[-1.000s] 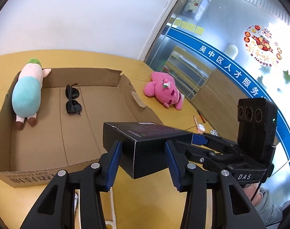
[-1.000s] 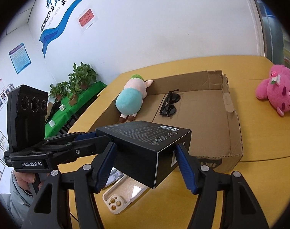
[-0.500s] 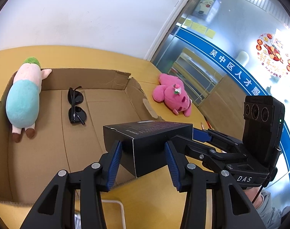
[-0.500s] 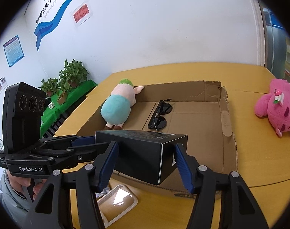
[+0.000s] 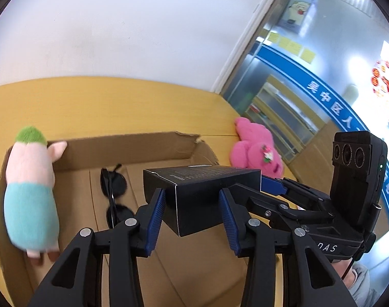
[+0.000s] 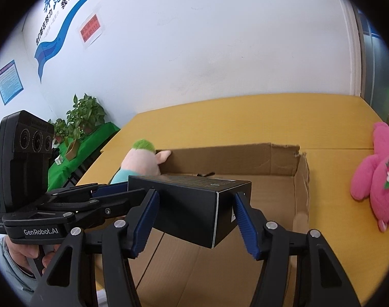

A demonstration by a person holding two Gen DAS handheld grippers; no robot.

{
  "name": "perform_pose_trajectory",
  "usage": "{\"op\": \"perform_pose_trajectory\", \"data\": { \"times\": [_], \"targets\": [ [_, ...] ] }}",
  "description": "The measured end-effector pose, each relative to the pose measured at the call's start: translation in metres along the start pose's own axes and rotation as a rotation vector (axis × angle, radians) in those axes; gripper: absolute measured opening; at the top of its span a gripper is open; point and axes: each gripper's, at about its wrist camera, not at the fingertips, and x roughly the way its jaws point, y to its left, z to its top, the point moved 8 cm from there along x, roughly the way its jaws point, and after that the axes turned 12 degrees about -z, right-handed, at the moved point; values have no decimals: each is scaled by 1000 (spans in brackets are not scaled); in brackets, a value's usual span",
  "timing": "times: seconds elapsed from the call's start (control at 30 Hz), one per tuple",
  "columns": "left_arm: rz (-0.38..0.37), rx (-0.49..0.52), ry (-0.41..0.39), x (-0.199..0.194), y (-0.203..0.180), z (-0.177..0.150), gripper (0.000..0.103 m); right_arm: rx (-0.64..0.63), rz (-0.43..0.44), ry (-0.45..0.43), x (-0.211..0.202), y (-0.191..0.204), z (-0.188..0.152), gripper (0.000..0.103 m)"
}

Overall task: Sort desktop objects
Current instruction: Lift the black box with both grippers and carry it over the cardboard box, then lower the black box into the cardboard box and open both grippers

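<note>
Left tool [image 5: 191, 213] closing, right tool [image 6: 195, 218] both clamp black box [image 5: 207, 192] | cardboard box [image 5: 133, 148]: pig plush [image 5: 30, 186], sunglasses [image 5: 113, 194]

Two grippers are counted: the left gripper [image 5: 191, 209] and the right gripper [image 6: 195, 216]. One black box [image 5: 207, 192] is seen between them. One cardboard box [image 5: 133, 145] is counted on the one yellow table [image 5: 104, 102]. Two plush toys are seen: one pig plush [image 5: 30, 186] at the left inside the cardboard box, and one pink plush [image 5: 255, 151] at the right on the table. One pair of sunglasses [image 5: 113, 194] is counted. Potted plants [image 6: 84, 117] are seen at the far left; at least two can be made out.
</note>
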Motion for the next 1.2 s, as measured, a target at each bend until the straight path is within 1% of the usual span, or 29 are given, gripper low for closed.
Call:
{"op": "perform_pose_trajectory", "data": {
  "times": [0.13, 0.23, 0.33, 0.43, 0.5, 0.63, 0.73, 0.77, 0.93, 1.13, 1.2],
  "targets": [
    [7, -25, 37, 27, 24, 20, 45, 20, -2, 31, 35, -18, 17, 58],
    [11, -58, 35, 48, 40, 30, 45, 60, 2, 57, 57, -35, 23, 58],
    [11, -73, 49, 66, 47, 33, 45, 95, 5, 74, 78, -50, 30, 58],
    [25, -82, 84, 87, 56, 34, 45, 102, -11, 90, 96, -61, 38, 58],
    [34, -97, 88, 96, 63, 36, 45, 106, -15, 103, 107, -66, 42, 58],
    [34, -128, 105, 112, 77, 35, 45, 134, -21, 146, 132, -76, 38, 58],
    [36, -141, 110, 120, 84, 32, 45, 156, -22, 166, 141, -83, 30, 57],
    [35, -140, 99, 120, 85, 34, 44, 161, -23, 171, 143, -84, 28, 57],
    [47, -138, 94, 125, 84, 37, 43, 189, -20, 168, 146, -90, 23, 57],
    [51, -129, 97, 122, 79, 32, 42, 185, -15, 174, 135, -88, 11, 55],
    [55, -124, 113, 119, 74, 22, 42, 173, -19, 177, 129, -85, 5, 54]
  ]
}}
